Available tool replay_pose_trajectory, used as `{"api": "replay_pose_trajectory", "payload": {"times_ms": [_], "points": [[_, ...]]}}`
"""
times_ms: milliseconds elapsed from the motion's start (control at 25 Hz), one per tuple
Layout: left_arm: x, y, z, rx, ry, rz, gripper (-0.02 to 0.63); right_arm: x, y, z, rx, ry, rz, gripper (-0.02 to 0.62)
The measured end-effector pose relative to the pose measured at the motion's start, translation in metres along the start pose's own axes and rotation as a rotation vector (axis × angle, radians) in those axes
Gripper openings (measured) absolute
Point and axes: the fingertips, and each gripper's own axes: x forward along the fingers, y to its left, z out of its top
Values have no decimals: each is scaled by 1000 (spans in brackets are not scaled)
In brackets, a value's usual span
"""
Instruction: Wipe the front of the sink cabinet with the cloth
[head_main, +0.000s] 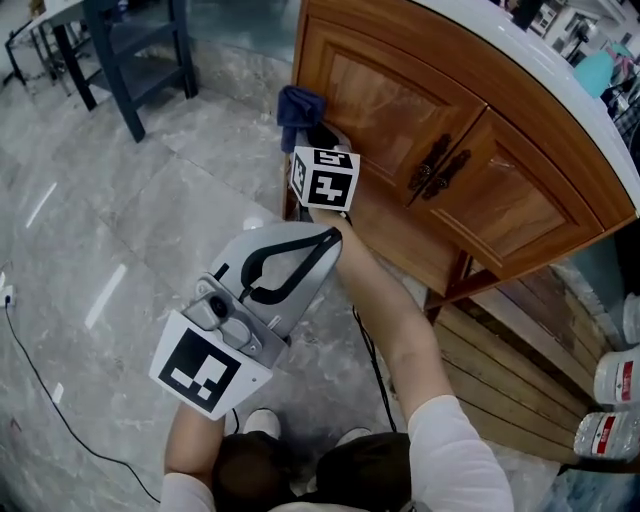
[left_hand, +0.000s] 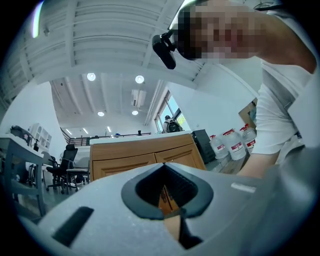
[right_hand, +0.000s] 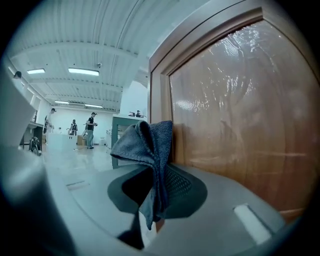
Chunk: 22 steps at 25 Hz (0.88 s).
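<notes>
The wooden sink cabinet (head_main: 470, 150) has two panelled doors and dark handles (head_main: 438, 165). My right gripper (head_main: 312, 135) is shut on a dark blue cloth (head_main: 298, 104) and holds it against the left edge of the left door. In the right gripper view the cloth (right_hand: 148, 145) hangs folded from the shut jaws (right_hand: 150, 202), touching the glossy door panel (right_hand: 240, 115). My left gripper (head_main: 334, 238) hangs lower and nearer me, shut with nothing in it, pointing at the cabinet (left_hand: 145, 155) from a distance. Its jaws (left_hand: 168, 200) show no cloth.
Wooden planks (head_main: 505, 375) lie on the floor under the cabinet's right side, with water bottles (head_main: 612, 378) beside them. A dark table frame (head_main: 135, 60) stands at the far left. A thin cable (head_main: 40, 385) runs across the marble floor. My shoes (head_main: 262, 422) are below.
</notes>
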Motion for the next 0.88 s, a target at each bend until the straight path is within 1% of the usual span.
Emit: {"api": "replay_pose_trajectory", "payload": {"times_ms": [120, 320, 440, 680, 880], "points": [[0, -4, -1, 13, 11, -17, -3, -7, -7, 2, -17, -6, -20, 69], [2, -7, 5, 16, -12, -25, -3, -18, -19, 0, -36, -17, -58, 67], [3, -13, 6, 16, -10, -41, -3, -29, -28, -4, -51, -21, -88, 66], [4, -24, 10, 25, -8, -64, -5, -57, -48, -10, -37, -30, -128, 66], [9, -40, 12, 37, -3, -115, -3, -84, -68, -13, -25, -39, -157, 66]]}}
